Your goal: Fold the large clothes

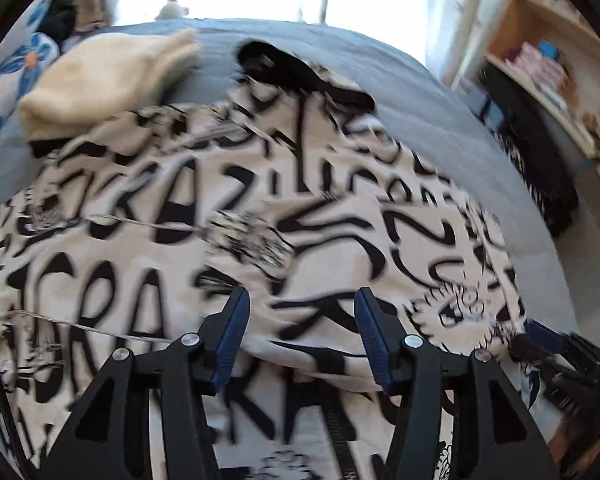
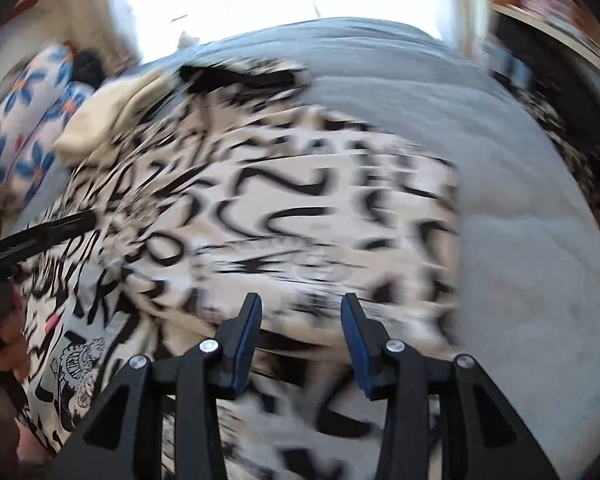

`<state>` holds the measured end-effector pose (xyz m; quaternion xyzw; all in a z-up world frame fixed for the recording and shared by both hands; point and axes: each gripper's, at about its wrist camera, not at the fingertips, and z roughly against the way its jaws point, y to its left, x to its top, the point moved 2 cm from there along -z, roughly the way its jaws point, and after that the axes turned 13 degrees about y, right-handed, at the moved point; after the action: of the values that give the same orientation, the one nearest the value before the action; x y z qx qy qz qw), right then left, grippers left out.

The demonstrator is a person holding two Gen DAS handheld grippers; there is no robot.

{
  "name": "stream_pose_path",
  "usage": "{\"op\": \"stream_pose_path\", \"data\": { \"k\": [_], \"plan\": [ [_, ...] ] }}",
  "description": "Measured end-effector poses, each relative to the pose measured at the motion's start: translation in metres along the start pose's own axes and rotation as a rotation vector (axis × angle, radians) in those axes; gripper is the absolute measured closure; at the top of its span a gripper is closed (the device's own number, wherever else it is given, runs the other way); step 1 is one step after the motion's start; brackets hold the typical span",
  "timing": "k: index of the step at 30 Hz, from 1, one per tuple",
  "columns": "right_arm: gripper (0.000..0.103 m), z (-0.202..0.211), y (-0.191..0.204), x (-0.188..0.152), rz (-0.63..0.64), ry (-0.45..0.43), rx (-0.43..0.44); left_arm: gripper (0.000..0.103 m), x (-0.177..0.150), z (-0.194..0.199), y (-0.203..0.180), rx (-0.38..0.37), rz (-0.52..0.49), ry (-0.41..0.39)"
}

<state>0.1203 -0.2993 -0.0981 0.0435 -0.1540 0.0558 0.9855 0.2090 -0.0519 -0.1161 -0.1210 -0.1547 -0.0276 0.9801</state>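
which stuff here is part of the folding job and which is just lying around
Job:
- black-and-white lettered garment, spread on the bed
- left gripper, jaws open
- right gripper, jaws open

Lying about:
- cream folded cloth
- blue-flowered pillow
- grey bedcover
- wooden shelf

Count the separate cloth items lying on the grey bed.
2. The black-and-white printed garment is spread across the middle; the folded cream item sits beyond it at the far left, partly overlapping. More may be hidden underneath.

garment [image 1: 228, 216] | white, bold black lettering print, black collar | spread flat, creased, on grey bed | beneath and ahead of both grippers
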Motion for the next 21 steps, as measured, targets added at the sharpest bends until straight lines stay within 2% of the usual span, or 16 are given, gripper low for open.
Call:
{"op": "stream_pose_path", "data": {
  "k": [3, 5, 6, 10, 11, 12, 13, 14, 17, 21],
  "plan": [
    [0.062, -0.033, 0.031, 0.003, 0.059, 0.069, 0.022, 0.05, -0.006, -0.029, -0.017, -0.001, -0.029, 0.066],
    [0.062, -0.054, 0.029, 0.001, 0.051, 0.126, -0.022, 0.05, -0.014, -0.054, -0.016, 0.07, -0.039, 0.135],
    [0.063, -0.06, 0.02, 0.0, 0.034, 0.147, -0.044, 0.045, -0.016, -0.063, -0.013, 0.109, -0.05, 0.158],
    [0.064, -0.051, -0.03, -0.002, -0.049, 0.139, -0.182, 0.045, -0.022, -0.065, -0.006, 0.109, -0.099, 0.142],
    [0.071, -0.048, -0.044, -0.002, -0.066, 0.135, -0.194, 0.045, -0.022, -0.064, -0.005, 0.101, -0.105, 0.143],
    [0.076, -0.044, -0.057, -0.003, -0.079, 0.135, -0.144, 0.045, -0.023, -0.063, -0.004, 0.095, -0.109, 0.144],
    [0.088, -0.04, -0.069, -0.005, -0.1, 0.139, -0.095, 0.045, -0.023, -0.063, -0.004, 0.096, -0.114, 0.145],
    [0.097, -0.037, -0.076, -0.005, -0.114, 0.146, -0.084, 0.045, -0.023, -0.061, -0.004, 0.101, -0.116, 0.144],
    [0.097, -0.034, -0.086, -0.005, -0.134, 0.174, -0.045, 0.045, -0.024, -0.056, -0.005, 0.123, -0.131, 0.142],
    [0.089, -0.021, -0.087, 0.004, -0.131, 0.23, -0.029, 0.045, -0.025, -0.041, -0.008, 0.144, -0.143, 0.152]
  ]
}}
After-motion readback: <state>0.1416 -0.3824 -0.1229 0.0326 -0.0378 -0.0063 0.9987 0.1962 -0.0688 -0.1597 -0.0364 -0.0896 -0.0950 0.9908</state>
